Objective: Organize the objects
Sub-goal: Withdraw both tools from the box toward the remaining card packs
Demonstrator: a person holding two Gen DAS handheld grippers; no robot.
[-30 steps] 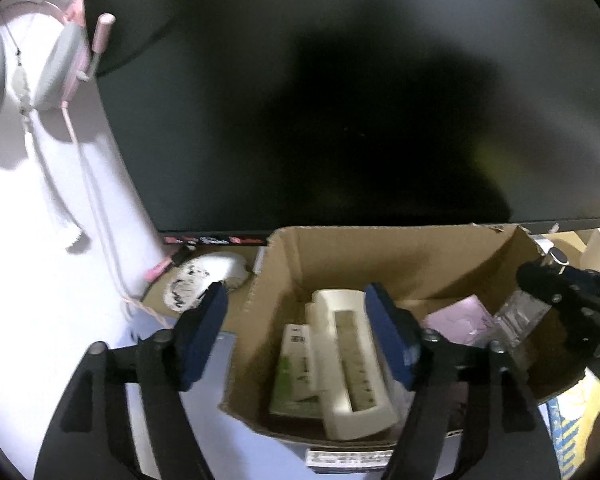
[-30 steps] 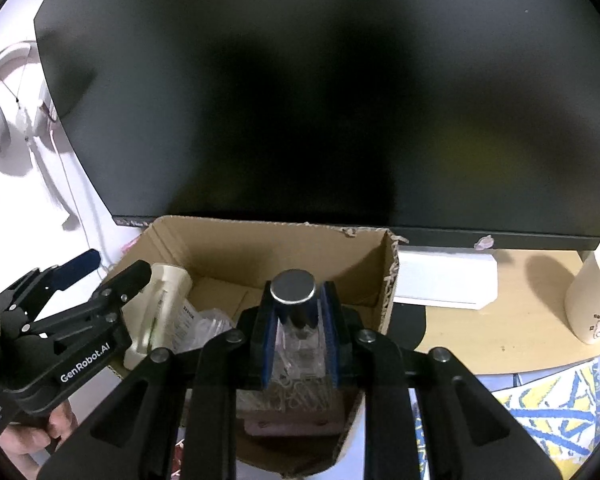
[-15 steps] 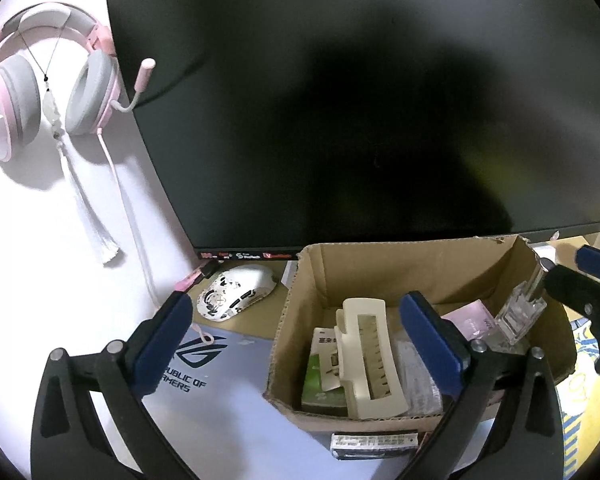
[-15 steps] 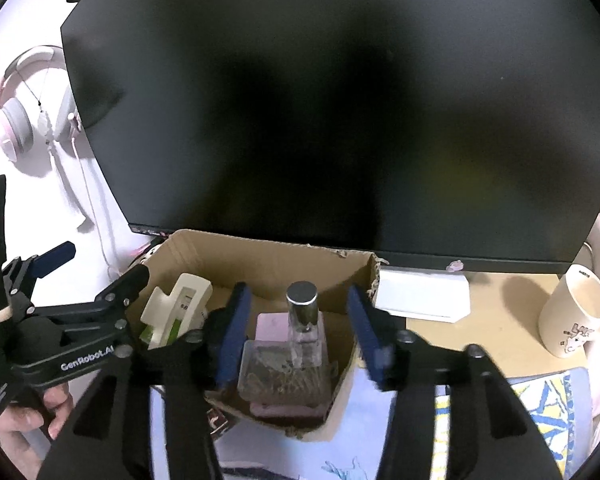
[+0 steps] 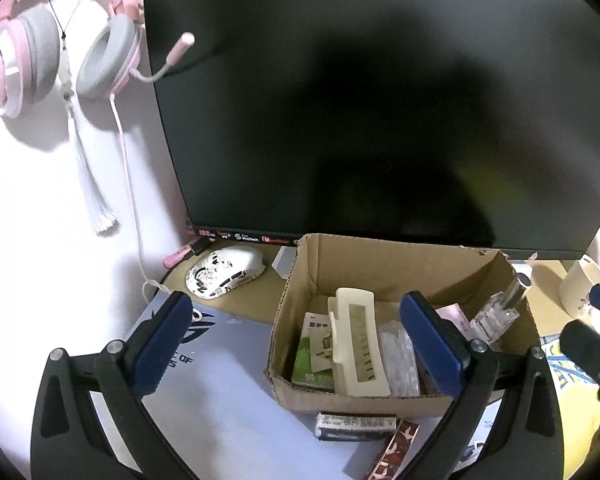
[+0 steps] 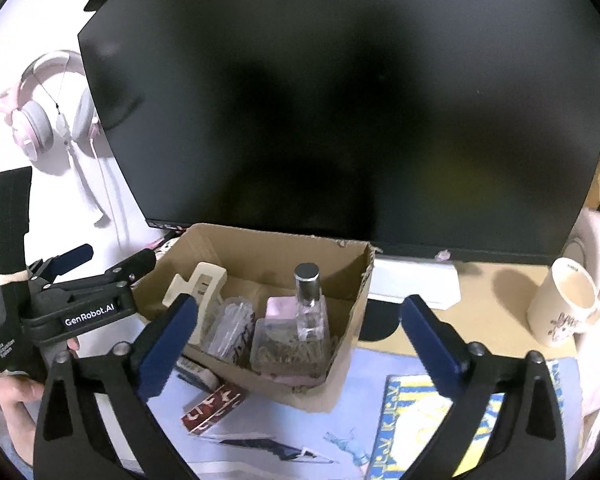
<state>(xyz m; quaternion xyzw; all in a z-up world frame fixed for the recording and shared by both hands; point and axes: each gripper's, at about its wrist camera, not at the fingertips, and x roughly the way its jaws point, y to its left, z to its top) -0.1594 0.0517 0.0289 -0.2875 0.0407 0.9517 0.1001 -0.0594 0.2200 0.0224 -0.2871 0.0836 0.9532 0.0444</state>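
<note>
An open cardboard box (image 5: 380,252) stands on the desk below a monitor. In it lie a cream hair clip (image 5: 360,344), a green packet (image 5: 312,356), a clear plastic bag (image 5: 396,352) and a pink box (image 6: 278,308). A glass bottle with a silver cap (image 6: 310,304) stands upright on a clear case of paper clips (image 6: 284,352). My left gripper (image 5: 296,300) is open and empty, above the box's near left side. My right gripper (image 6: 300,308) has its jaws opening, wide apart. The bottle stands free ahead between them, touched by neither pad.
A black monitor (image 5: 380,100) fills the back. A pink headset (image 5: 60,48) hangs on the wall at left, with a white mouse (image 5: 224,272) below. A cream mug (image 6: 564,304) stands at right. A black carton (image 5: 356,424) and a red patterned carton (image 6: 212,404) lie before the box.
The right gripper let go of the bottle, which now stands in the box. Both grippers opened wide and drew back and up from the box.
</note>
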